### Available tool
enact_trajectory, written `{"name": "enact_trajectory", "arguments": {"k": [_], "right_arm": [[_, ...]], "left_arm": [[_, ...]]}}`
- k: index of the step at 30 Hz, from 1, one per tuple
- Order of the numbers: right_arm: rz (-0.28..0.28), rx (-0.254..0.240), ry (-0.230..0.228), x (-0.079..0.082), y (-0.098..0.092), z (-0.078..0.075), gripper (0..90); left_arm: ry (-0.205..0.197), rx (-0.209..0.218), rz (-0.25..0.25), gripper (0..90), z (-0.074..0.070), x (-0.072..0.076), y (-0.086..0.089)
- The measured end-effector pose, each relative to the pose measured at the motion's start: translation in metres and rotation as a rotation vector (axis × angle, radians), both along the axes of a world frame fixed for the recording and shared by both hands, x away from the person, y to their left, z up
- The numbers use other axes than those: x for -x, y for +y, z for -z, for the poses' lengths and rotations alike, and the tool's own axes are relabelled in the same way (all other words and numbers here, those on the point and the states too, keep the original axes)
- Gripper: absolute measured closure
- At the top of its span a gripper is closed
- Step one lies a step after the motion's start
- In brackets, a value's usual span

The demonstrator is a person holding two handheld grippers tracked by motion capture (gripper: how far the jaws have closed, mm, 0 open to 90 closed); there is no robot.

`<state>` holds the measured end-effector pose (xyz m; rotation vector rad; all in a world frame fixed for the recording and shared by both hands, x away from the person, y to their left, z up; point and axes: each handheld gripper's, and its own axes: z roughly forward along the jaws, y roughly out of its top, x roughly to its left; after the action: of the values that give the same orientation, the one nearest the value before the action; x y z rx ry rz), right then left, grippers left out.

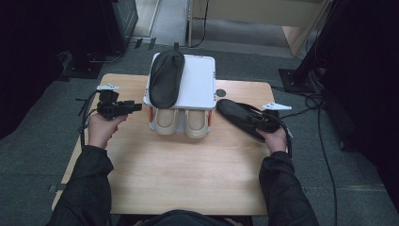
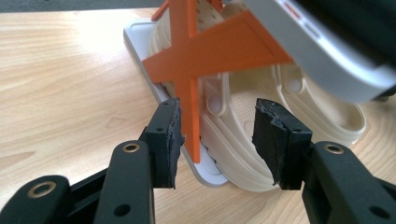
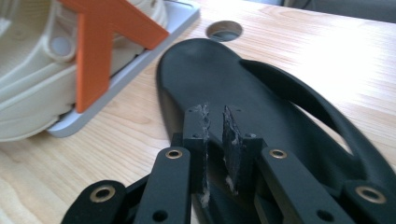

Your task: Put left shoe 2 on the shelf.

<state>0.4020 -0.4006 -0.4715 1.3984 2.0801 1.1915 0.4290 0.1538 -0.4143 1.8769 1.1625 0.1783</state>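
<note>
Black and flat on the table at our right, the sandal (image 3: pixel 261 107) sits pinched at its rim by our right gripper (image 3: pixel 215 122), ready for the rack (image 1: pixel 200 77), while our left gripper (image 2: pixel 217 135) gapes empty beside the cream shoes (image 1: pixel 181 121).

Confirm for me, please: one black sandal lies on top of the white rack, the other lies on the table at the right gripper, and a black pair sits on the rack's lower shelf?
Not quite: the pair on the lower shelf is cream-coloured, not black, as the high view shows. The rest holds: one black sandal lies on top of the white rack, and the other sandal lies on the table at the right gripper.
</note>
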Motion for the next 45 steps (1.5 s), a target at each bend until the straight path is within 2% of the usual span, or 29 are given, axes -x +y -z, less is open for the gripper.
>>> {"name": "enact_trajectory", "arguments": {"k": [4, 6, 8, 12, 16, 22, 27, 32, 35, 39, 42, 45], "right_arm": [[0.019, 0.008, -0.011, 0.003, -0.004, -0.004, 80.8], [0.016, 0.007, -0.012, 0.003, -0.002, -0.004, 80.9], [0.017, 0.016, -0.002, 0.002, 0.004, -0.002, 80.2], [-0.006, 0.004, -0.01, -0.002, 0.014, 0.001, 74.0], [-0.021, 0.025, -0.016, -0.007, 0.024, 0.004, 67.9], [-0.029, 0.049, 0.013, -0.022, 0.035, 0.012, 64.5], [-0.037, 0.06, 0.021, -0.025, 0.037, 0.015, 70.2], [-0.061, 0.049, 0.039, -0.023, 0.033, 0.012, 77.0], [-0.073, 0.051, 0.049, -0.02, 0.032, 0.01, 77.9], [-0.117, 0.032, 0.069, -0.014, 0.028, 0.008, 78.9], [-0.142, 0.023, 0.066, -0.009, 0.027, 0.008, 80.2], [-0.144, 0.02, 0.057, -0.003, 0.027, 0.005, 80.1]], "left_arm": [[-0.013, -0.009, 0.005, 51.9, 0.001, 0.003, 0.001], [-0.02, 0.006, 0.002, 51.9, 0.002, 0.003, 0.002], [-0.016, 0.002, -0.002, 51.9, 0.004, 0.004, 0.003], [-0.006, 0.01, -0.003, 51.9, 0.008, 0.004, 0.005], [0.001, 0.017, 0.003, 51.8, 0.01, 0.004, 0.007], [0.012, 0.015, 0.01, 51.7, 0.013, 0.005, 0.006], [0.023, 0.012, 0.013, 51.5, 0.015, 0.005, 0.006], [0.024, 0.016, 0.01, 51.5, 0.016, 0.005, 0.006], [0.024, 0.021, 0.008, 51.5, 0.016, 0.006, 0.007], [0.028, 0.023, 0.001, 51.5, 0.018, 0.006, 0.008], [0.027, 0.026, -0.001, 51.6, 0.017, 0.005, 0.01], [0.025, 0.026, -0.001, 51.6, 0.017, 0.005, 0.01]]}}
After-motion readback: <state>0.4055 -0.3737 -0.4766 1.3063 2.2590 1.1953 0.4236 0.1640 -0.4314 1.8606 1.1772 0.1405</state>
